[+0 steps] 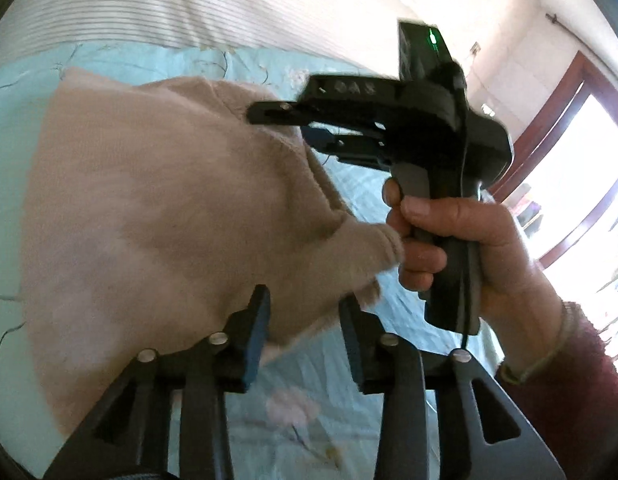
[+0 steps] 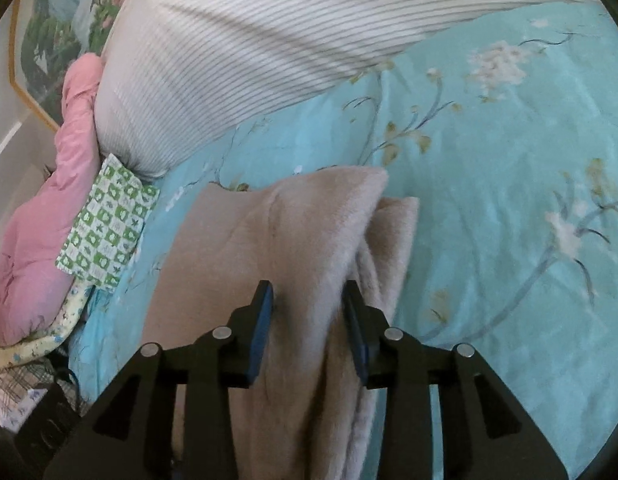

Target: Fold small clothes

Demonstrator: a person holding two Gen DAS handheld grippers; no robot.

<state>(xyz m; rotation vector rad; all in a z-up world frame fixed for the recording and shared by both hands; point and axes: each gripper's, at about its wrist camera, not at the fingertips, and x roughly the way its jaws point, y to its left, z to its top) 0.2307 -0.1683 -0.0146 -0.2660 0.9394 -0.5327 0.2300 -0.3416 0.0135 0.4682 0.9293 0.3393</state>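
Note:
A beige fuzzy garment lies partly folded on the turquoise flowered bed sheet. In the left wrist view my left gripper stands open over the garment's near right corner, its pads apart from the cloth. A hand in a dark red sleeve holds my right gripper, whose jaws are apart at the garment's far right edge. In the right wrist view my right gripper is open, with the folded garment lying between and under its fingers, not pinched.
A white striped duvet is piled along the far side of the bed. A pink quilt and a green checked cloth lie at the left. Bare sheet spreads to the right. A bright window is at the right.

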